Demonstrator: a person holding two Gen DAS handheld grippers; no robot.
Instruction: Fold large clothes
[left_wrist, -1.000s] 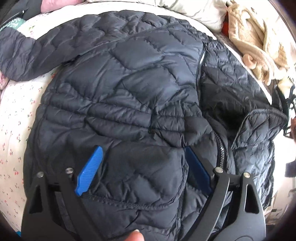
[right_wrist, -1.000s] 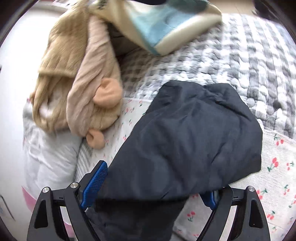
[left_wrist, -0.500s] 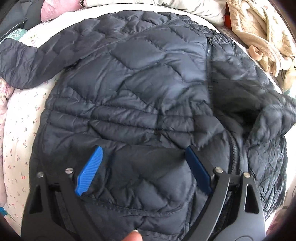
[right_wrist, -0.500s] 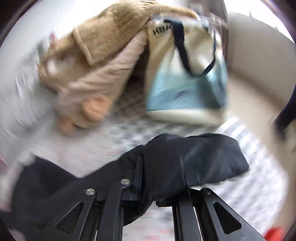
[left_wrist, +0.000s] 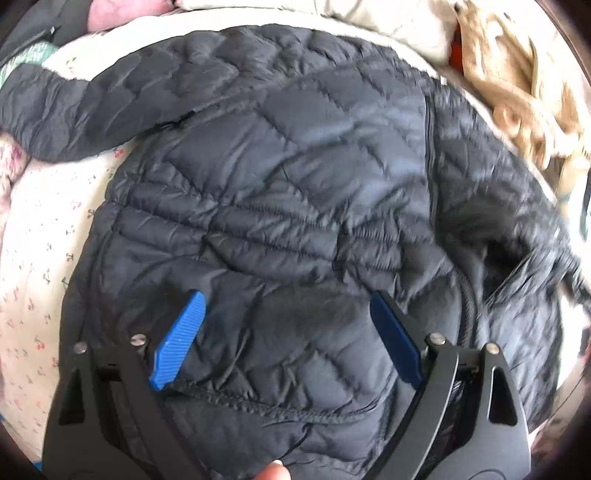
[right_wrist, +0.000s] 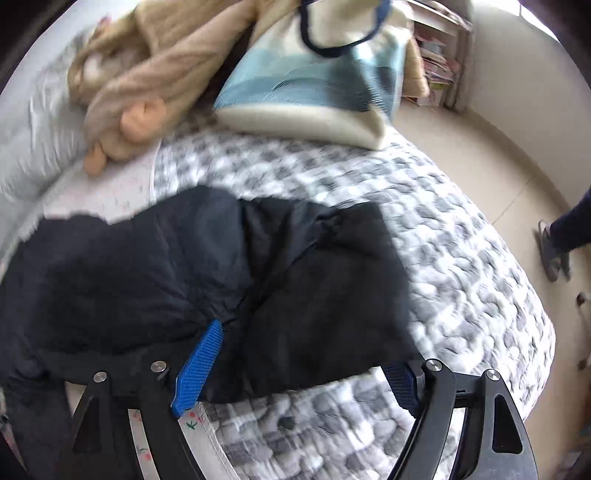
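On the bed (left_wrist: 40, 258), dark quilted jacket (left_wrist: 295, 177) spread flat, hem nearest left gripper (left_wrist: 286, 317), jaws released above it; right gripper (right_wrist: 306, 350) likewise released, apparently over the blurred sleeve (right_wrist: 314, 280).

Bed (left_wrist: 40, 236) with a dark quilted jacket (left_wrist: 295, 206) spread on its cherry-print sheet.
Ahead of the right jaws, a grey checked blanket (right_wrist: 461, 266) covers the bed; beyond lie a tote bag (right_wrist: 314, 74) and, blurred, probably a tan plush toy (right_wrist: 140, 85).
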